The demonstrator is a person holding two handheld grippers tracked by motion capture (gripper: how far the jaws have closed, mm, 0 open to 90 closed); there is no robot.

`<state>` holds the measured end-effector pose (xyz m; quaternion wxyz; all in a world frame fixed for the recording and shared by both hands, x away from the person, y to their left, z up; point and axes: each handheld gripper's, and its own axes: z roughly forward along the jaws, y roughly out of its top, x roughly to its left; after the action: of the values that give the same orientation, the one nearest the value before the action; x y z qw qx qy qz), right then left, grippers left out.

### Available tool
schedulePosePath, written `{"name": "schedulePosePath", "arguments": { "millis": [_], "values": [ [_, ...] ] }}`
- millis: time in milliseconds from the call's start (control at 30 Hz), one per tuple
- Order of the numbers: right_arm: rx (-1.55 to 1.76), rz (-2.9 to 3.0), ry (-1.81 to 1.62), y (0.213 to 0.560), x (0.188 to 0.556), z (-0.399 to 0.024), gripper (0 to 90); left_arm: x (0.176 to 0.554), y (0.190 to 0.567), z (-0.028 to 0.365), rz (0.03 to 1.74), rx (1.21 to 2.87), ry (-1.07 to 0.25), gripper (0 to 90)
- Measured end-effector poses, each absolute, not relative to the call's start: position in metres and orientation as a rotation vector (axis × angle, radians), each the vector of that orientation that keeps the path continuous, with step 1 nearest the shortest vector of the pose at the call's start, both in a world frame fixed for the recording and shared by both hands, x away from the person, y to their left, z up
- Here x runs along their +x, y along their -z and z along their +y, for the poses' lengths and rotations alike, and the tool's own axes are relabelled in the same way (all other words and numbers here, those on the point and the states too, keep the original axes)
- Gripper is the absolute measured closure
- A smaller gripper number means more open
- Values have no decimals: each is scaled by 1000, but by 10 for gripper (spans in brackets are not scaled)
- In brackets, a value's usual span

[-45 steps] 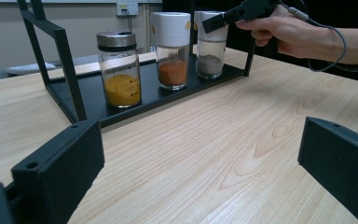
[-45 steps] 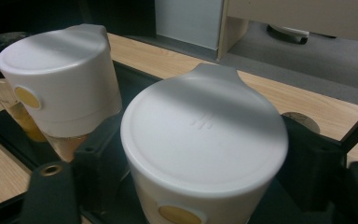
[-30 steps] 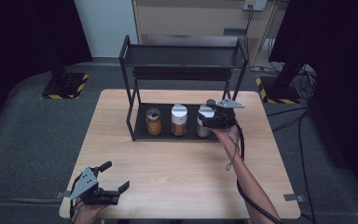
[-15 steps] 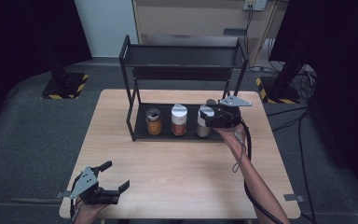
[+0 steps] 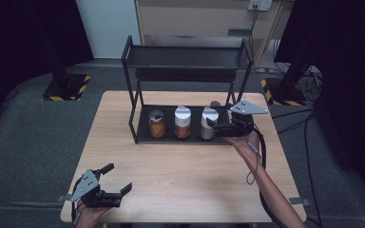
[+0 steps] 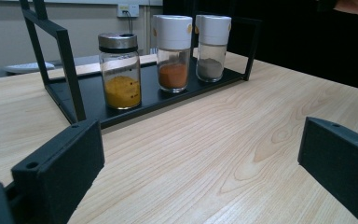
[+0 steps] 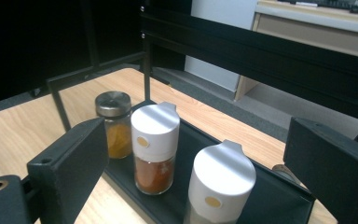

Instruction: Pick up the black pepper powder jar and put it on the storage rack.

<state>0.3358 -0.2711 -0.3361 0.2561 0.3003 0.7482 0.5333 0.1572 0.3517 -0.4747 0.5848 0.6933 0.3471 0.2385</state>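
Right gripper [image 5: 217,125] open at the grey-filled jar [image 5: 208,123] on the rack [image 5: 142,135]; left gripper [image 5: 118,179] idle.

From above, a small round thing behind that jar is half hidden and unclear; the jar stands rightmost of three on the rack's bottom tray, the right gripper's jaws, just opened wider, beside it and gripping nothing. In the left gripper view, wide empty jaws; a steel-lidded jar [image 6: 119,70] holds yellow powder, a white-capped jar [image 6: 173,46] orange-red. In the right gripper view, the grey jar's base is cut off between spread jaws.
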Motion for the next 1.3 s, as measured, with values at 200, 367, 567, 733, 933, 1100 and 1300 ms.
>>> {"name": "schedulePosePath", "arguments": {
  "millis": [200,367,567,733,933,1100,1300],
  "values": [
    [772,2042,-1475,333,319,-283,67,157,474,352,800,1622,-558,0],
    [734,2043,-1499,334,304,-292,69,157,475,353,796,1623,-560,0],
    [710,2051,-1516,336,286,-302,69,157,474,352,788,1629,-556,0],
    [697,2052,-1523,339,273,-309,69,157,475,352,779,1627,-554,0],
    [682,2047,-1538,339,257,-318,69,157,475,353,770,1622,-549,0],
    [679,2033,-1546,342,243,-327,69,157,475,353,769,1622,-548,0],
    [690,2019,-1546,349,225,-339,69,157,475,353,767,1624,-550,0]
  ]
}}
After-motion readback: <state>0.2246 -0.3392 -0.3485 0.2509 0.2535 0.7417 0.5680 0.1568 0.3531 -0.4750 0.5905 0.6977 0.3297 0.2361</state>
